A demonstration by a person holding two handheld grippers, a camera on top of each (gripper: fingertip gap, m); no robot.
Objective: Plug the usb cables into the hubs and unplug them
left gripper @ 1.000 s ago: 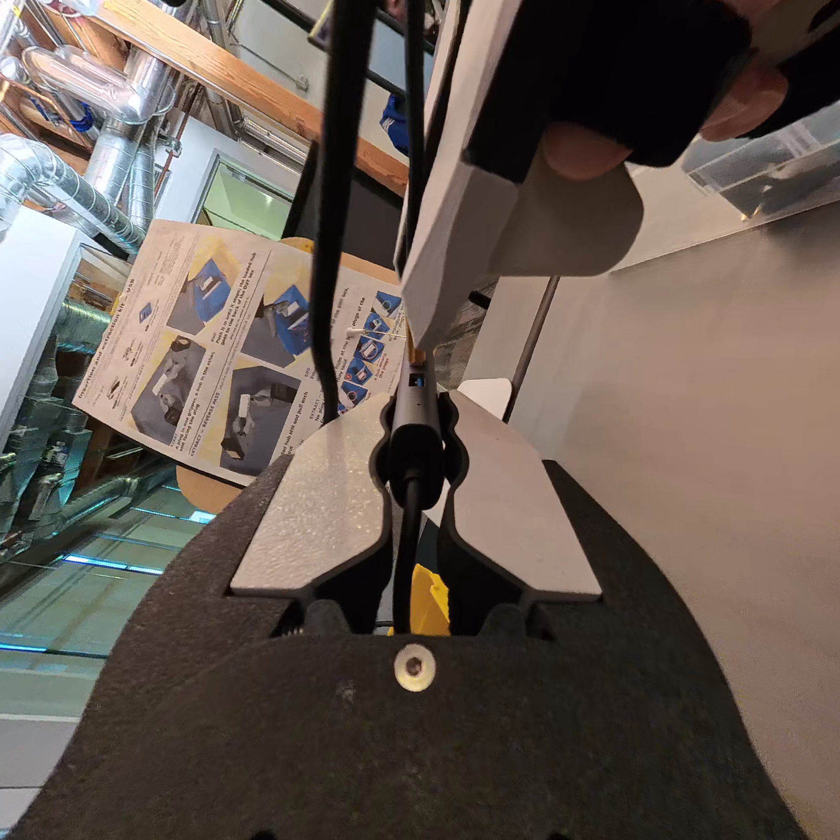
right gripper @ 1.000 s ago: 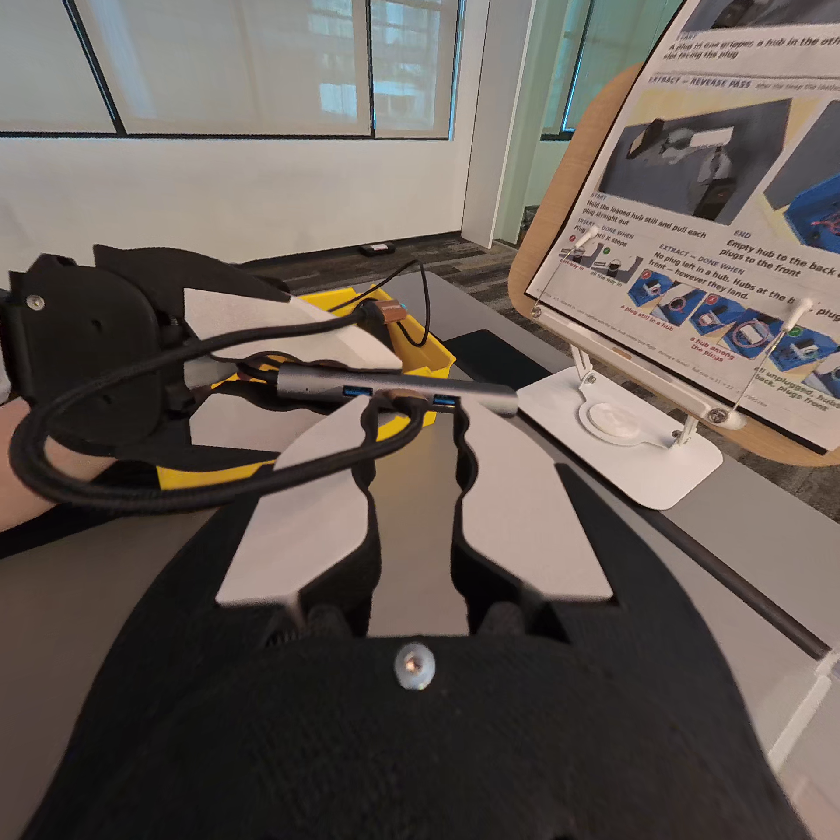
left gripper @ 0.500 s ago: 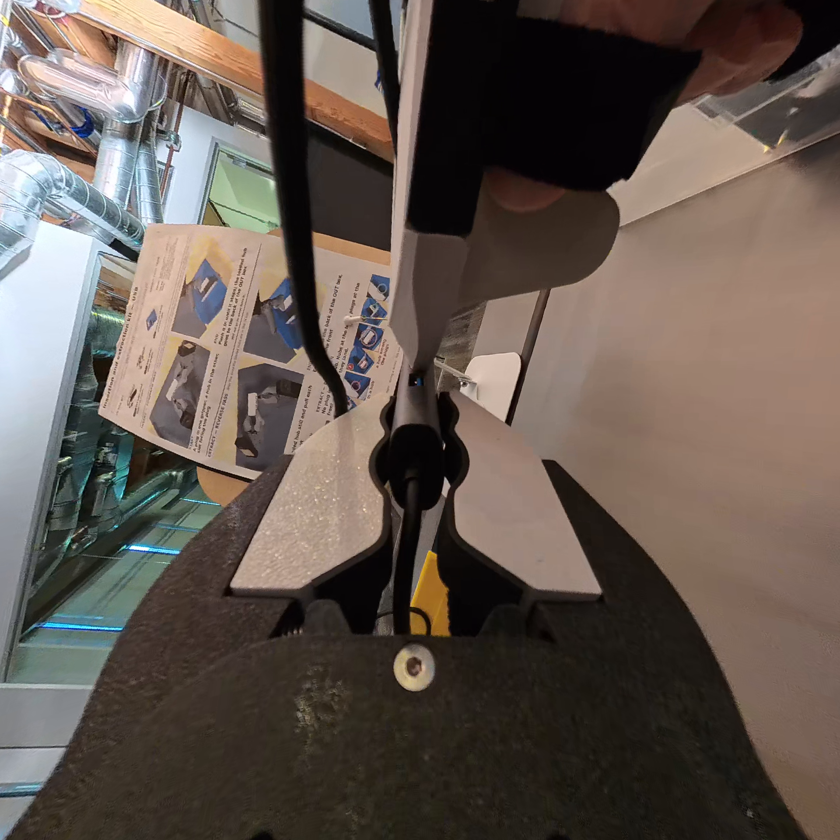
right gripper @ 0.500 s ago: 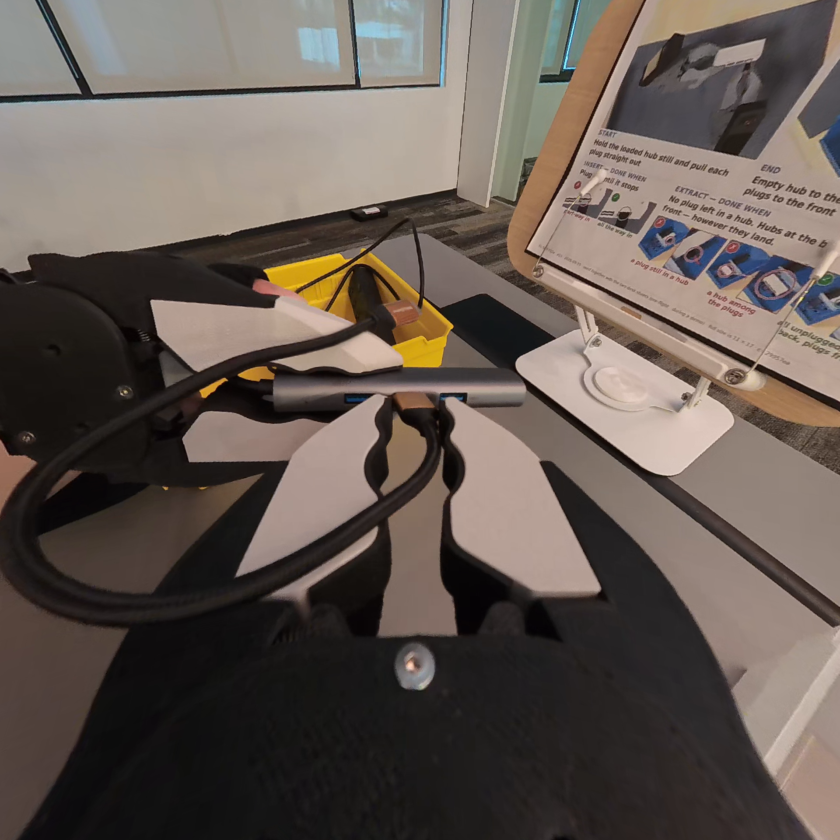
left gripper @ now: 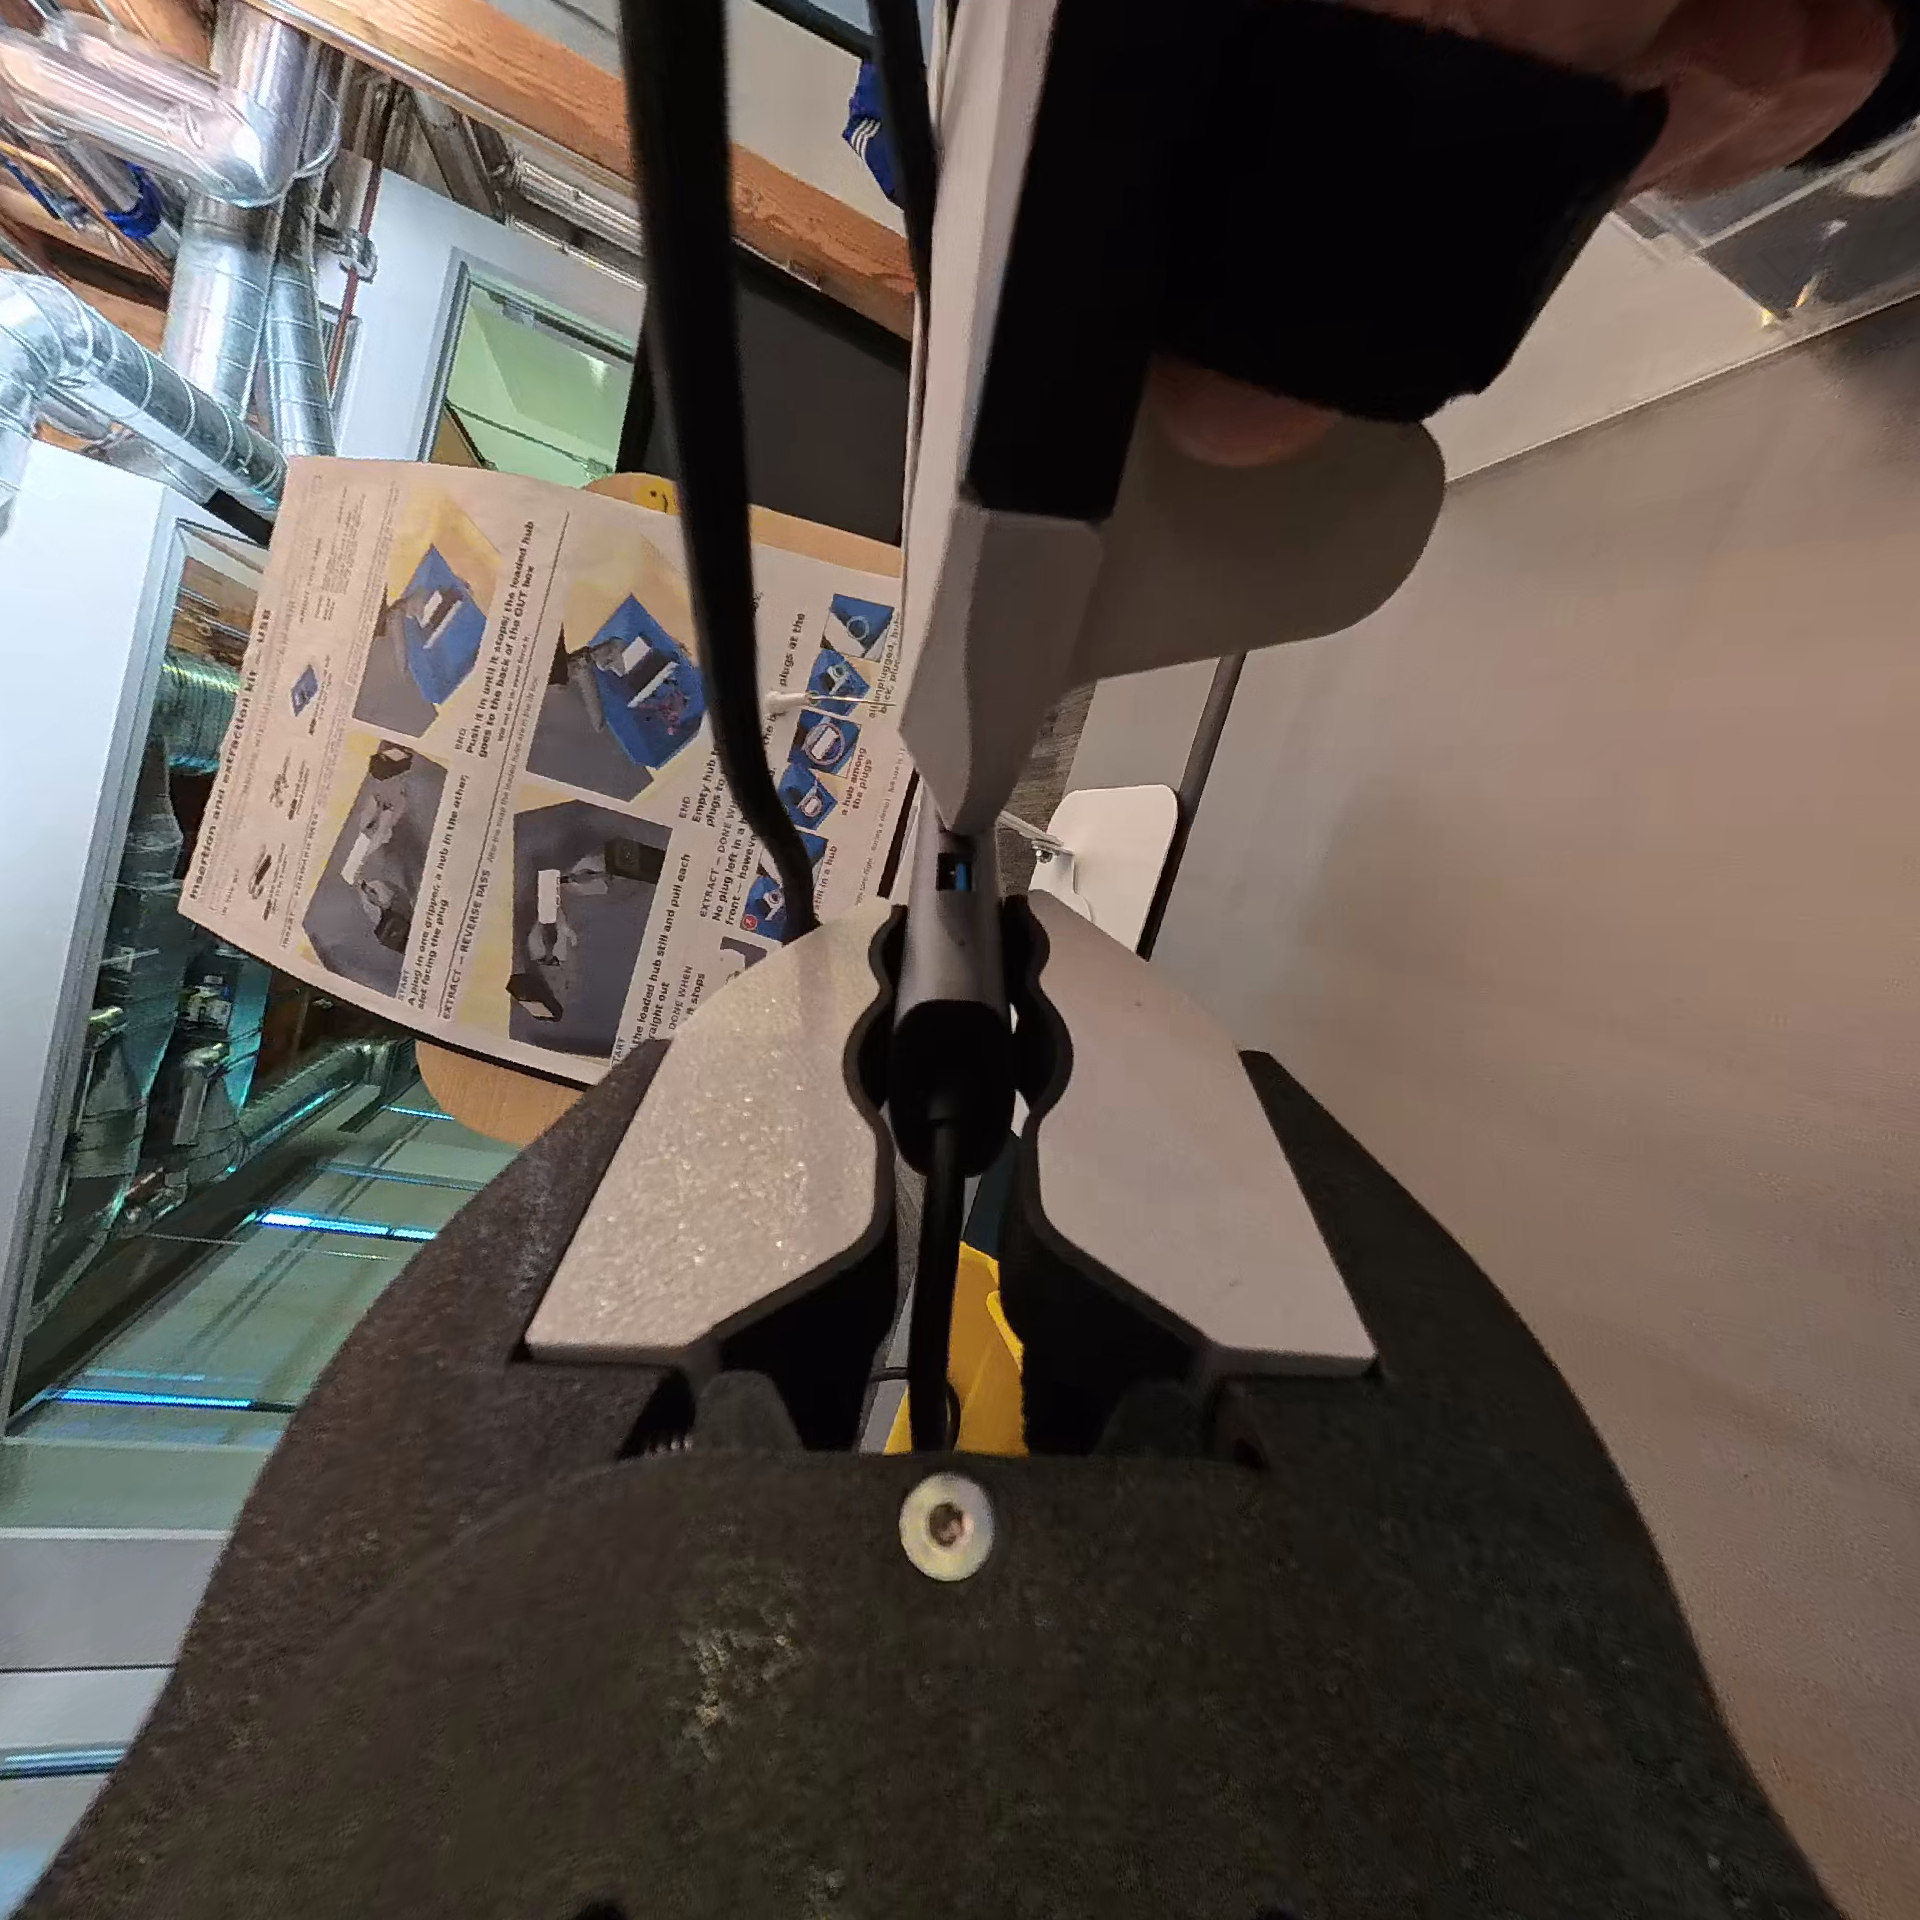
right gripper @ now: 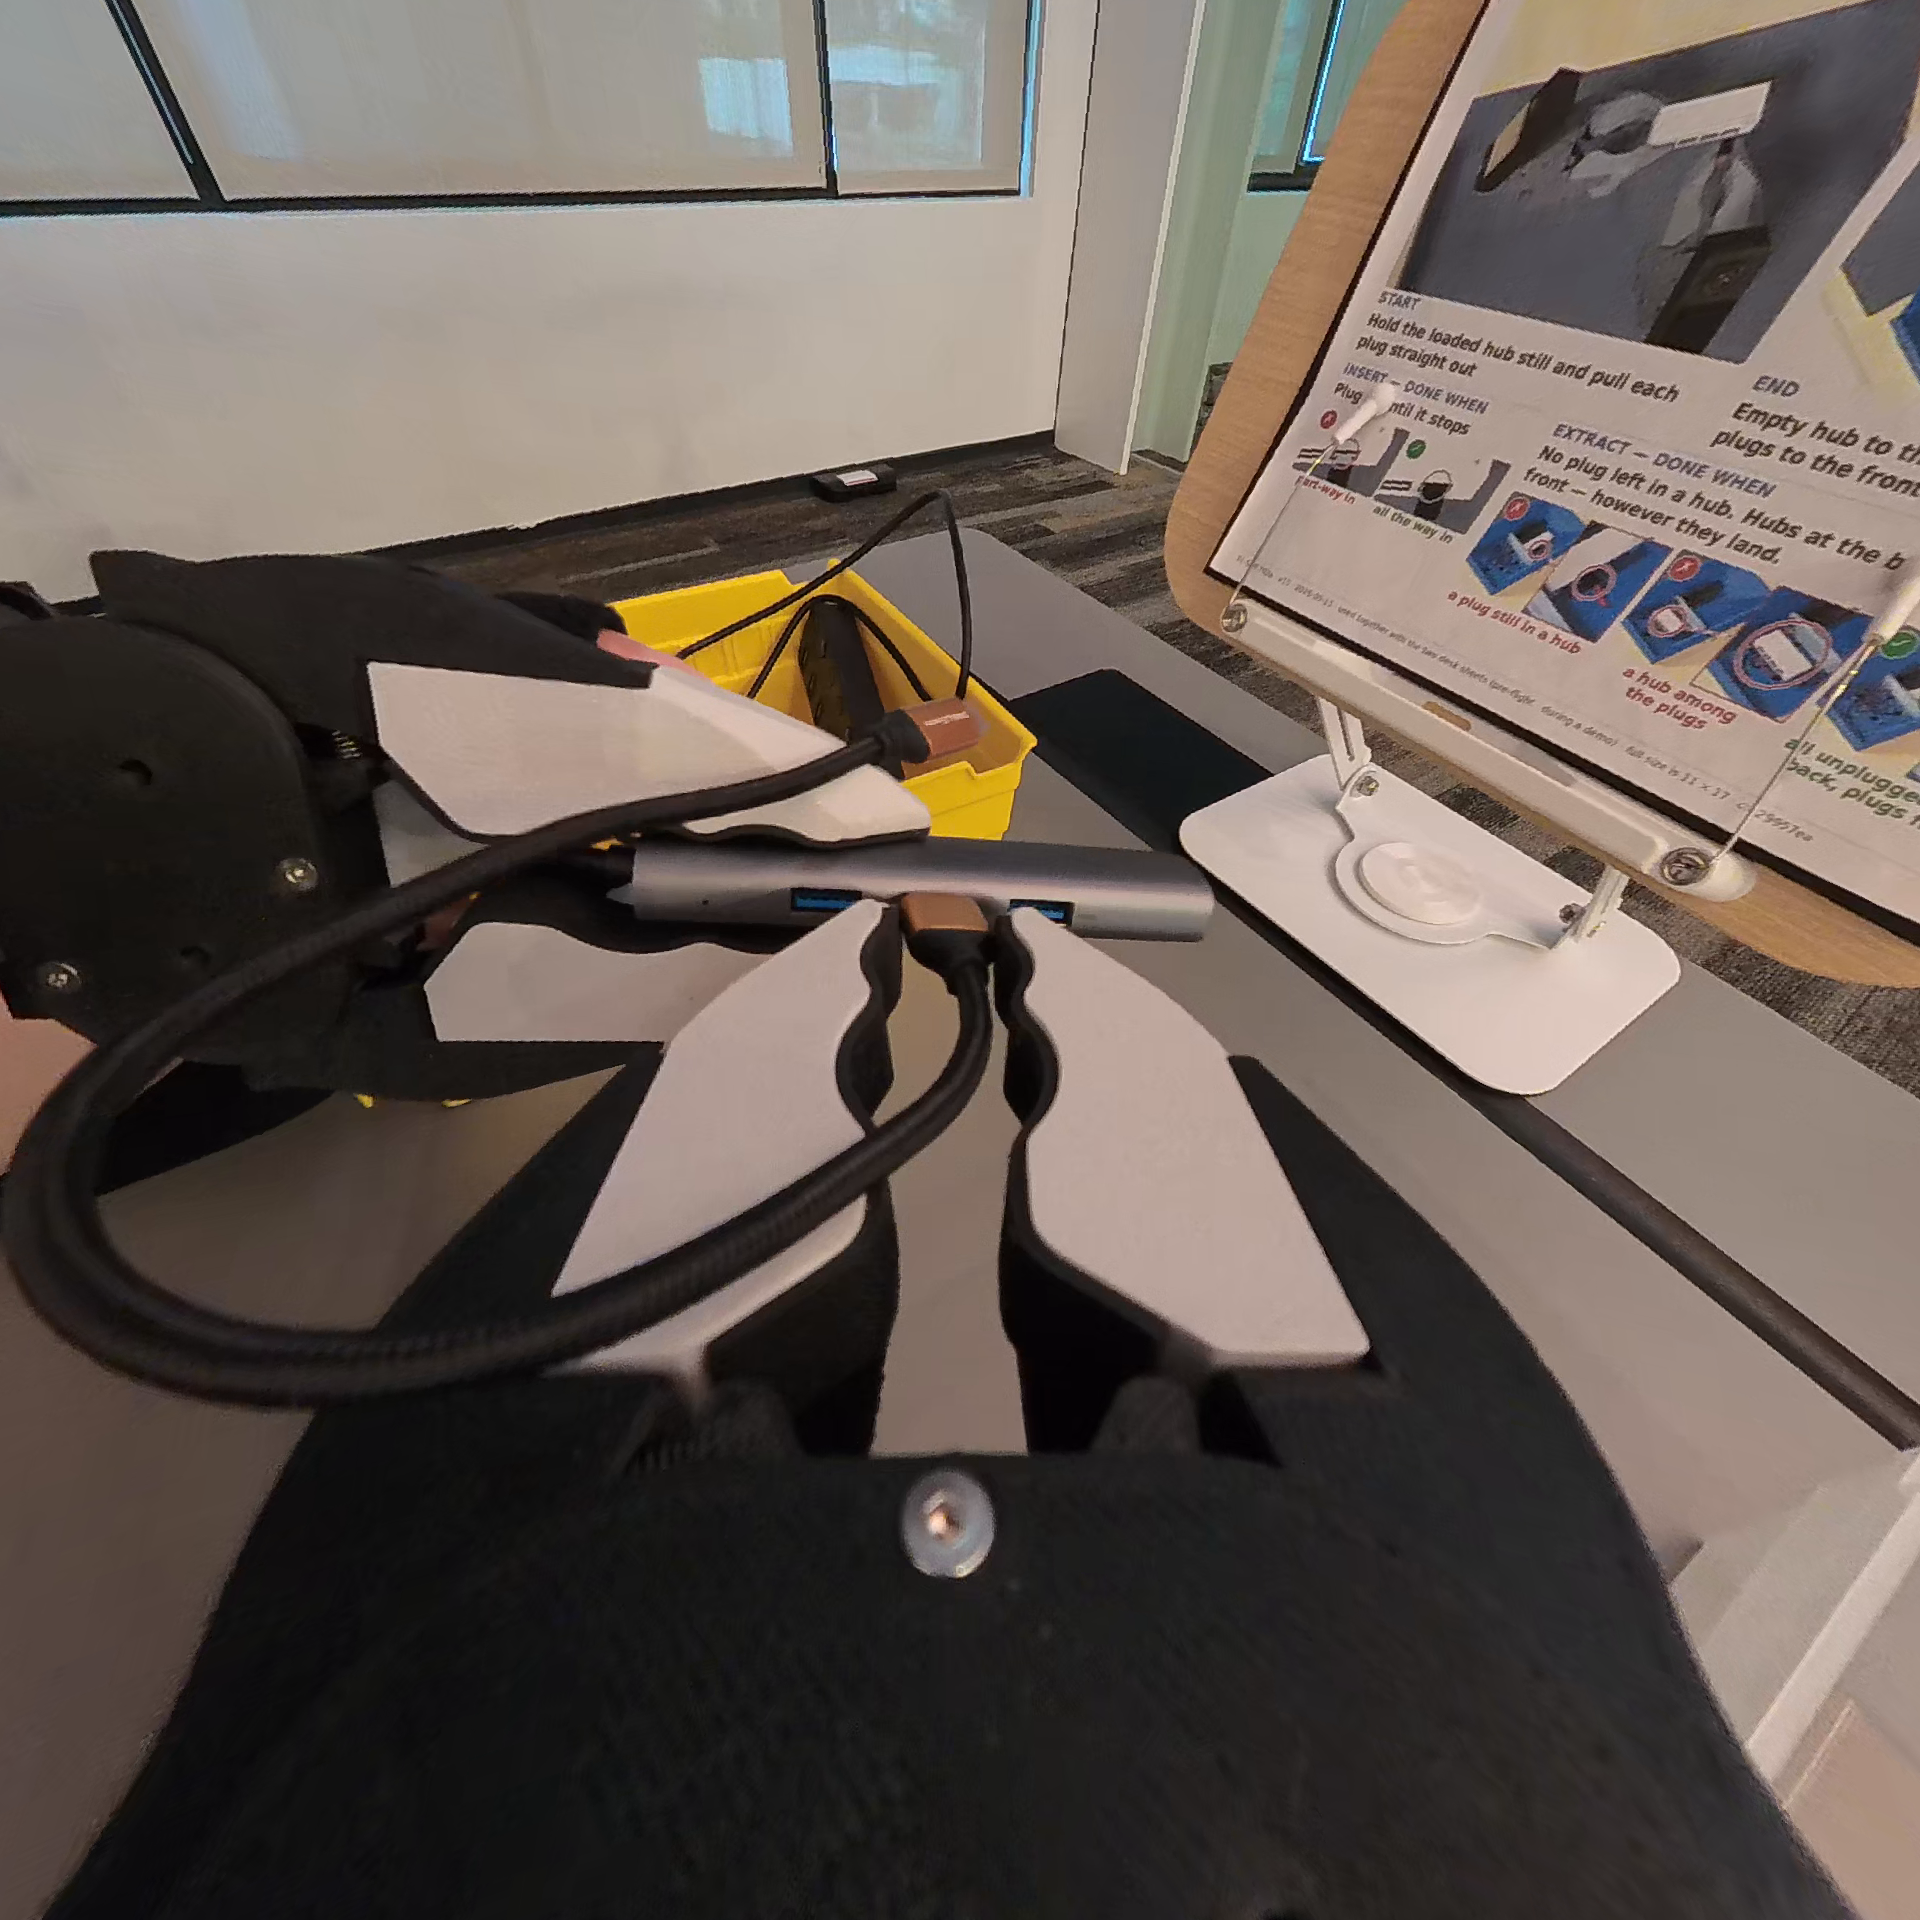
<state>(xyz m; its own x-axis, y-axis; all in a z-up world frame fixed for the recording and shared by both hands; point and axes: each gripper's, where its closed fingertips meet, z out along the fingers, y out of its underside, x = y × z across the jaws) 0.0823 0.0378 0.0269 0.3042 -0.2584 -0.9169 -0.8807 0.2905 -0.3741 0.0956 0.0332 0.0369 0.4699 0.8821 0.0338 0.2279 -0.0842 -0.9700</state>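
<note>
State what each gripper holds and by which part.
The left gripper clamps the grey hub at its cable end. The right gripper sits around the copper plug; actual contact is unclear.

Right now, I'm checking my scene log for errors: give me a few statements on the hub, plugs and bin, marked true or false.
1. The left claw is shut on the grey hub. True.
2. A copper plug sits in the hub between two blue ports. True.
3. The yellow bin is empty. False: it holds a black hub and cables.
4. The second copper plug is also plugged in. False: it hangs free above the hub.
</note>
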